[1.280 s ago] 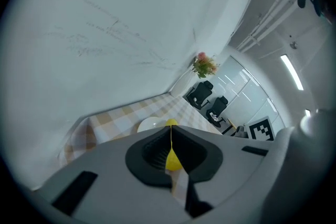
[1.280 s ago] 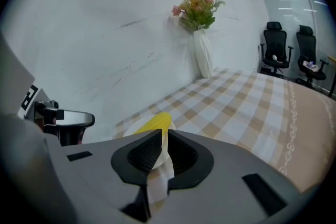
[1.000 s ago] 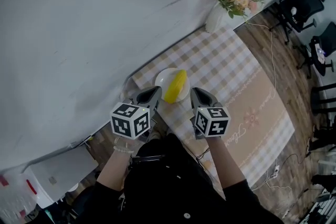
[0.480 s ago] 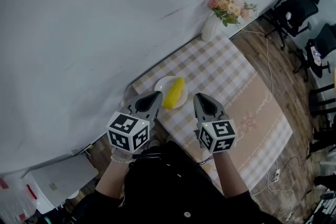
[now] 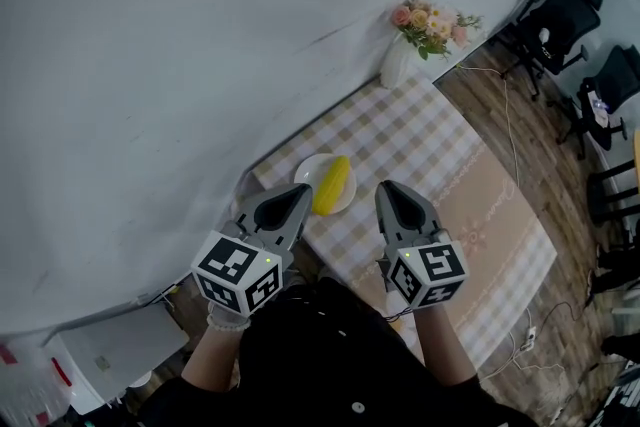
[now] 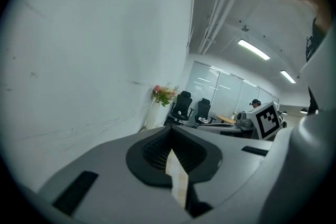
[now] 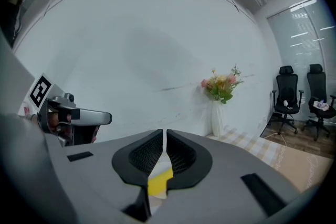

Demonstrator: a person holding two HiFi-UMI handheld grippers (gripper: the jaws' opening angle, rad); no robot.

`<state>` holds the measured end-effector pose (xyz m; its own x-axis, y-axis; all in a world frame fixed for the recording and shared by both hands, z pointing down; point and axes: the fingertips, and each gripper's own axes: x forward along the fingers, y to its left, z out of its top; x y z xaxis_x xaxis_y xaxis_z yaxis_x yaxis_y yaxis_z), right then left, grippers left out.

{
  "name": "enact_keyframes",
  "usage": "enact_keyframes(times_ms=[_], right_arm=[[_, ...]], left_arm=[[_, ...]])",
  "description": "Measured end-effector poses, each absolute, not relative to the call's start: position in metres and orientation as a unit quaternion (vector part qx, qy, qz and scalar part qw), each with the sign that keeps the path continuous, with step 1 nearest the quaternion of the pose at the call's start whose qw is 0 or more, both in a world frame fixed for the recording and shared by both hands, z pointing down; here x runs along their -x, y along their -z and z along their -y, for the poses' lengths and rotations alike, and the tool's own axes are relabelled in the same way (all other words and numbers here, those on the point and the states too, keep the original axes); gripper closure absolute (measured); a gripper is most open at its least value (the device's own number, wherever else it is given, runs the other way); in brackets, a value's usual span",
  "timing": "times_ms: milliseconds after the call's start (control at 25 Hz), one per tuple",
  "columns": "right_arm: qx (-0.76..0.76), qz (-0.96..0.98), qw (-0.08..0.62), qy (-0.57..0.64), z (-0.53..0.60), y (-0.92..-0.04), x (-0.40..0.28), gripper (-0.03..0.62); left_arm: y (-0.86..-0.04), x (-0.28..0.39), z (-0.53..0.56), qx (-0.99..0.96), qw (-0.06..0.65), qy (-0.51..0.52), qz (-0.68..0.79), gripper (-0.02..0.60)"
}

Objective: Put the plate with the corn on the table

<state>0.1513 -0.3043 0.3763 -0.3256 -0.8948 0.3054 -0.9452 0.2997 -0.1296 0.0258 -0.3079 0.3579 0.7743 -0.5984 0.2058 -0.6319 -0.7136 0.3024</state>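
Yellow corn (image 5: pixel 333 183) on plate (image 5: pixel 305 171); left gripper (image 5: pixel 299 194) and right gripper (image 5: pixel 389 191) jaws closed, apparently holding nothing.

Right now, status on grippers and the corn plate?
Left gripper shut, empty. Right gripper shut, empty. Plate with corn sits on table. Nothing in the way.

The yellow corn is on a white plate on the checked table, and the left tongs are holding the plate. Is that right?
Not quite. The left tongs hold nothing: the left gripper view shows them shut with nothing between them. The yellow corn does lie on the white plate on the checked table.
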Motion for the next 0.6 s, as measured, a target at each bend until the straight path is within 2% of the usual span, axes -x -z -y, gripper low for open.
enact_keyframes(times_ms=[600], right_arm=[[-0.567,0.814,0.077,-0.104,0.296,-0.346,-0.141,0.545]], left_arm=[[-0.338,-0.017,0.295,-0.93,0.137,-0.051,0.337,0.568]])
